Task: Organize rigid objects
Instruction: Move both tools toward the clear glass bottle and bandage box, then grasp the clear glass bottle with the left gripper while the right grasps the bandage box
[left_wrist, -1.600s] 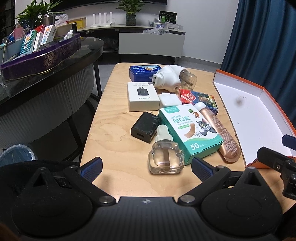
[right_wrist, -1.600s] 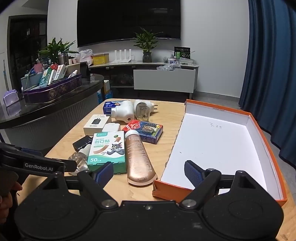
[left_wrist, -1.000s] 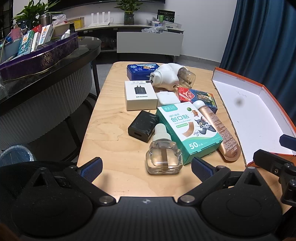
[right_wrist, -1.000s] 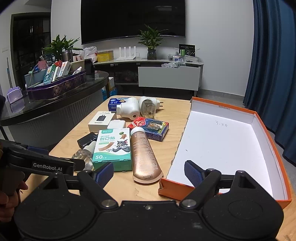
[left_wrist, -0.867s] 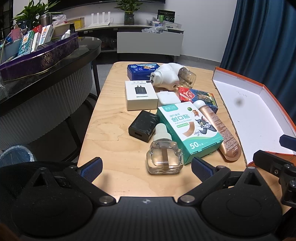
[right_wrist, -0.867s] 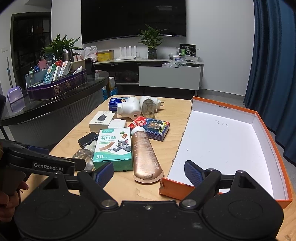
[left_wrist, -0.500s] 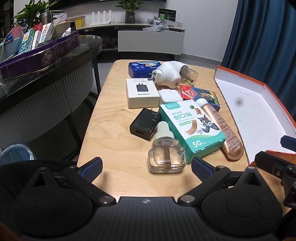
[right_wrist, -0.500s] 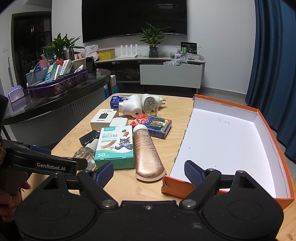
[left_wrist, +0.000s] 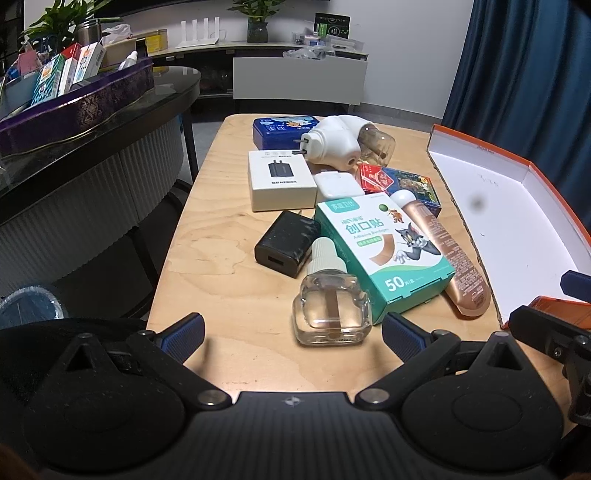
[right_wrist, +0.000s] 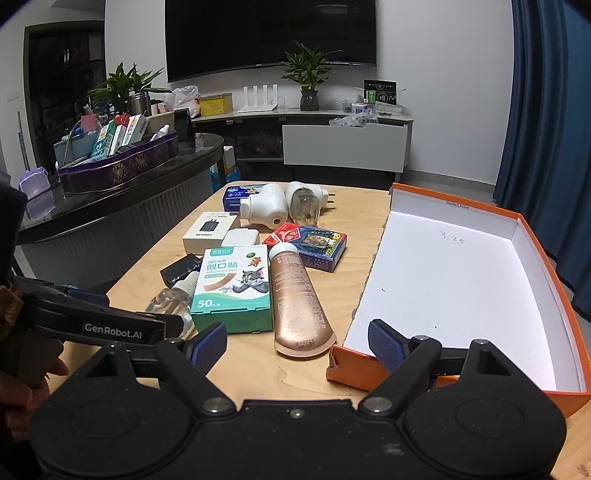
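On the wooden table lie a clear glass refill bottle, a green bandage box, a rose-gold tube, a black charger, a white charger box, a blue tin and white plug-in vaporizers. My left gripper is open, its fingers either side of the glass bottle and a little short of it. My right gripper is open over the table's front edge, between the rose-gold tube and the empty orange box.
A card pack and a small white adapter lie mid-table. A dark counter with a purple tray of cartons stands on the left. A blue curtain hangs on the right. A person's hand holds the left gripper.
Both views have crept slightly forward and the objects sit a little nearer the left gripper's fingers. Both grippers stay open. No object on the table has moved.
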